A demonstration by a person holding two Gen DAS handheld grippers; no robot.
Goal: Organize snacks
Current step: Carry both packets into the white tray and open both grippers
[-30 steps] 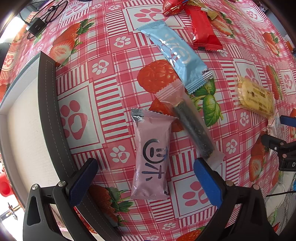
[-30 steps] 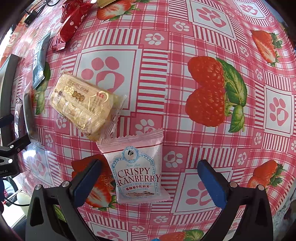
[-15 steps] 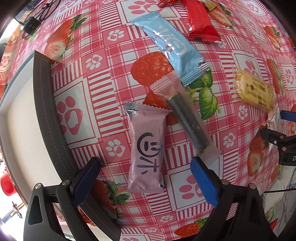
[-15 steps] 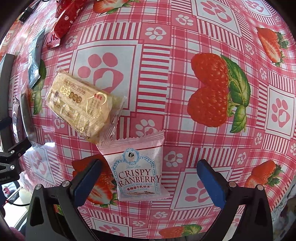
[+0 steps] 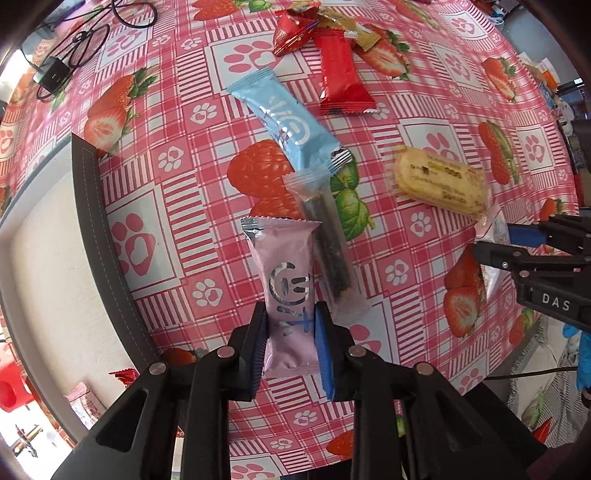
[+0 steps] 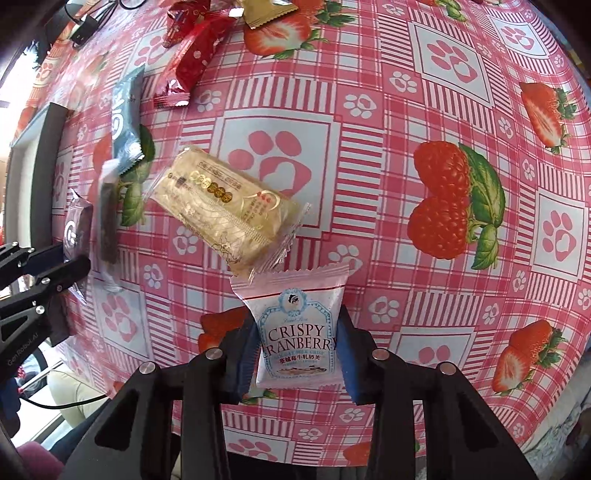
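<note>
My left gripper (image 5: 290, 332) is shut on a pink snack bar (image 5: 286, 273) with a smiley face, holding its near end. My right gripper (image 6: 297, 350) is shut on a pink-white Crispy Cranberry packet (image 6: 297, 332). On the strawberry tablecloth lie a clear packet with a dark bar (image 5: 327, 240), a blue bar (image 5: 288, 122), a red bar (image 5: 341, 79) and a yellow cake packet (image 6: 225, 210), which also shows in the left wrist view (image 5: 439, 181). The right gripper shows at the right of the left wrist view (image 5: 517, 243).
A tray with a dark grey rim (image 5: 99, 221) and a pale inside lies at the left. Red and gold wrappers (image 5: 295, 31) are piled at the far side. A black adapter with cables (image 5: 51, 77) lies far left. The table edge runs close below both grippers.
Both grippers were open around their packets; now each has shut on its packet. The pink bar and the cranberry packet sit between the pads.
</note>
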